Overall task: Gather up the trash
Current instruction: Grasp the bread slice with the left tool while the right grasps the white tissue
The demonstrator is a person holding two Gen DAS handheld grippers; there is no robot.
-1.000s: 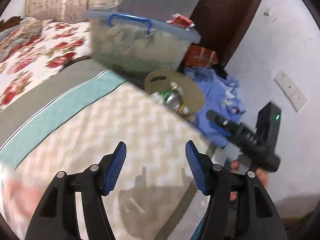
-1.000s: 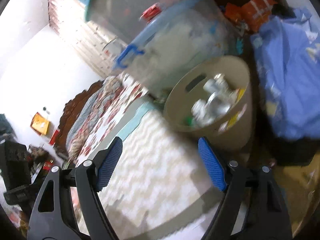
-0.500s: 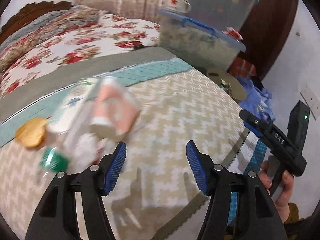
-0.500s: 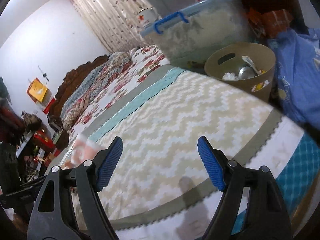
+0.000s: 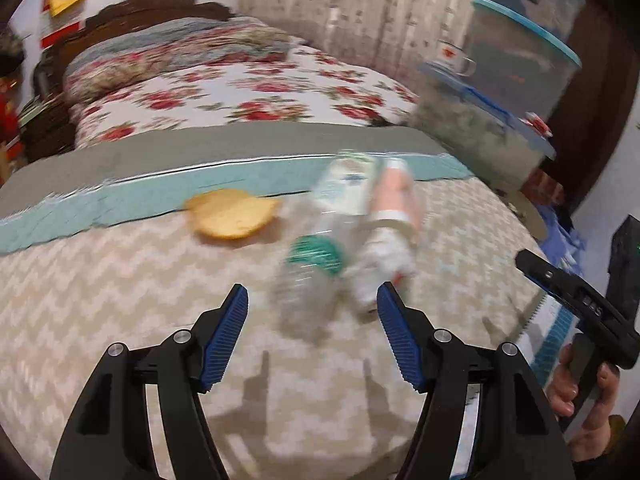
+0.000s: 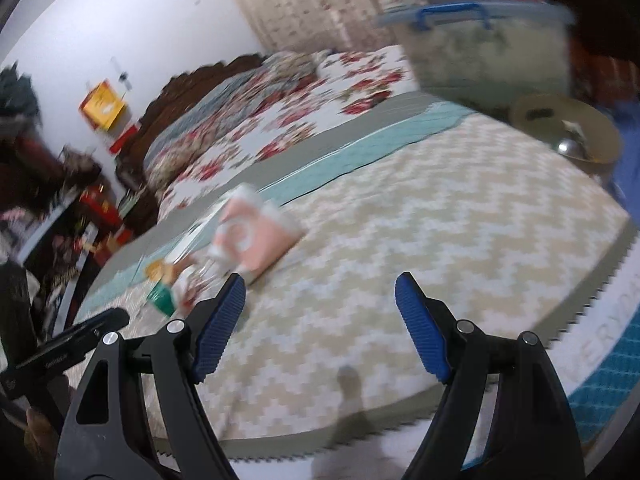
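Trash lies on the chevron bed cover: a clear plastic bottle with a green label (image 5: 310, 272), a pink and white packet (image 5: 390, 224), a white and green wrapper (image 5: 348, 184) and a round yellow piece (image 5: 230, 218). My left gripper (image 5: 312, 338) is open and empty, just short of the bottle. My right gripper (image 6: 320, 330) is open and empty over the cover, with the pink packet (image 6: 252, 240) ahead to its left. A beige trash bin (image 6: 576, 136) holding trash stands past the bed's far corner.
Stacked clear storage tubs (image 5: 500, 120) with blue lids stand beside the bed, a mug (image 5: 454, 58) on one. A floral quilt (image 5: 240, 92) covers the bed's far half. Blue cloth (image 5: 568, 232) lies by the bin. The right gripper's body (image 5: 580, 312) shows at right.
Both grippers have swung left, away from the bin and over the bed. The trash pile has come into view and now lies just ahead of my left gripper.
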